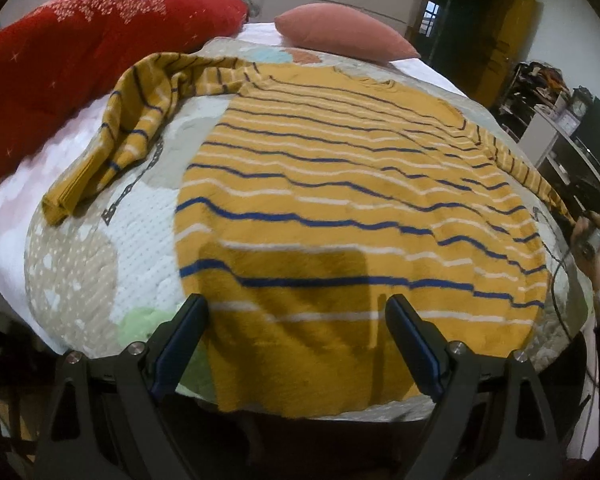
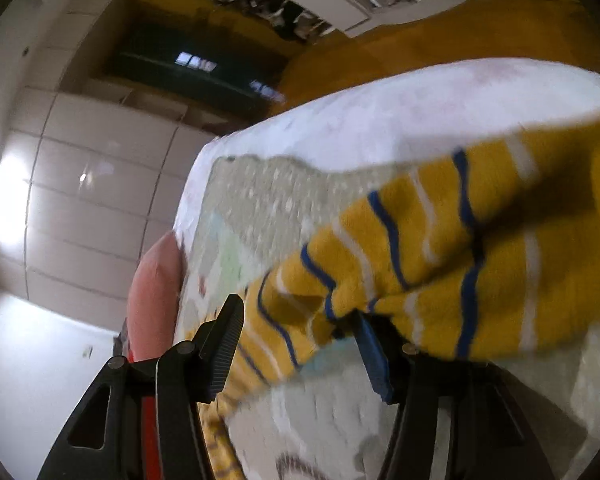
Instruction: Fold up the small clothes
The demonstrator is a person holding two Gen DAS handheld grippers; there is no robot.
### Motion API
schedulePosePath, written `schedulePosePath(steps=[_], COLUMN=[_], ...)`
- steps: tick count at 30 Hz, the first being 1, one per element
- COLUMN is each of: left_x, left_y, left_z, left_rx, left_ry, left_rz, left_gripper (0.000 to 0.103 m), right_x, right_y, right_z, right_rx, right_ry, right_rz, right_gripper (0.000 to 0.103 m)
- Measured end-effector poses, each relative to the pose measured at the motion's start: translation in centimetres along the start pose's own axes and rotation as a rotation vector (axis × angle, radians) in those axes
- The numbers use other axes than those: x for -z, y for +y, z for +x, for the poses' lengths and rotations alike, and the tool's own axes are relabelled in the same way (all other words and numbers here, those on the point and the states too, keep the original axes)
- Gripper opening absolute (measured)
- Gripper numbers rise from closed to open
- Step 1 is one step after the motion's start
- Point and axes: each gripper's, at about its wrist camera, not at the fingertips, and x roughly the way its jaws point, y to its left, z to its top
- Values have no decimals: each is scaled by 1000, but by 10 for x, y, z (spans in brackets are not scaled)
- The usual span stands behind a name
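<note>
A mustard sweater [image 1: 340,200] with blue and white stripes lies flat on the bed quilt [image 1: 100,264]. Its left sleeve [image 1: 140,120] is bent and bunched beside the body; its right sleeve [image 1: 532,172] trails toward the bed's right edge. My left gripper [image 1: 296,304] hovers open over the near hem, with nothing between its fingers. In the tilted, blurred right wrist view, my right gripper [image 2: 296,316] is open with the striped sleeve [image 2: 440,248] lying loosely between its jaws; cloth drapes against the blue pad [image 2: 374,356], and the other pad stands apart from it.
A red floral blanket [image 1: 80,60] is heaped at the left of the bed and a pink pillow [image 1: 340,32] lies at its far end. A person's hand [image 1: 592,236] shows at the right edge. Shelves with clutter [image 1: 548,92] stand beyond.
</note>
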Motion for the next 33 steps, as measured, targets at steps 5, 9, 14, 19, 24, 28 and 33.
schedulePosePath(steps=[5,9,14,19,24,28,33], left_x=[0,0,5,9,10,10,10], left_y=[3,10,17,27,43,53,49], left_z=[2,-1,-2,-3,-12,-11,-4], left_rx=[10,16,28,25,8,-9,2], left_ry=[11,-5,-7,1,-16,-19,-1], left_rz=[-12,-26,-52,-70,-85,-103,-118], left_gripper=[89,89,89,89,89,89,89], right_x=[0,23,116,288,392,374,313], right_y=[23,92,206,263,254,242,216], right_z=[-5,-21,-13,22,22,26,16], right_rx=[139,190,60,-160,-269,-269,-215], right_ry=[-19,-87,-32,292,452,442,378], right_rz=[-228,-571,-1023,-1499,-1713,-1602,-1380], right_gripper=[13,12,12,19,42,53,57])
